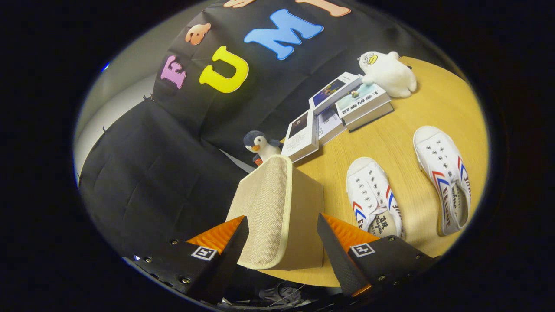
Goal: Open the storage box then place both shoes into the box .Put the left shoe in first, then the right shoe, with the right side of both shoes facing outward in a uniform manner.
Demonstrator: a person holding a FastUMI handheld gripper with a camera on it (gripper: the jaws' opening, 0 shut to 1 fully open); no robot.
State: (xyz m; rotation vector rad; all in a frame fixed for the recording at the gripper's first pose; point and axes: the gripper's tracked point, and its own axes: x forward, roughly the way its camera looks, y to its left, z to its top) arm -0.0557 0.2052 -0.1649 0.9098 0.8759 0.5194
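A beige fabric storage box [277,203] with a pale trimmed lid stands at the near edge of the wooden table [433,104]; the lid lies shut. My gripper [282,218] is open, its fingers spread wide with the box just ahead and showing between them. I cannot tell whether either finger touches it. Two white canvas shoes with red and blue stripes lie beside the box, to the right of the fingers. The nearer shoe [373,195] is next to the box and the other shoe [442,171] lies further right, both with toes pointing away from me.
Beyond the box and shoes lies a spread of books [347,106]. A white duck plush [388,73] sits behind them, and a small penguin plush [260,145] stands right behind the box. The table's edge runs under my fingers.
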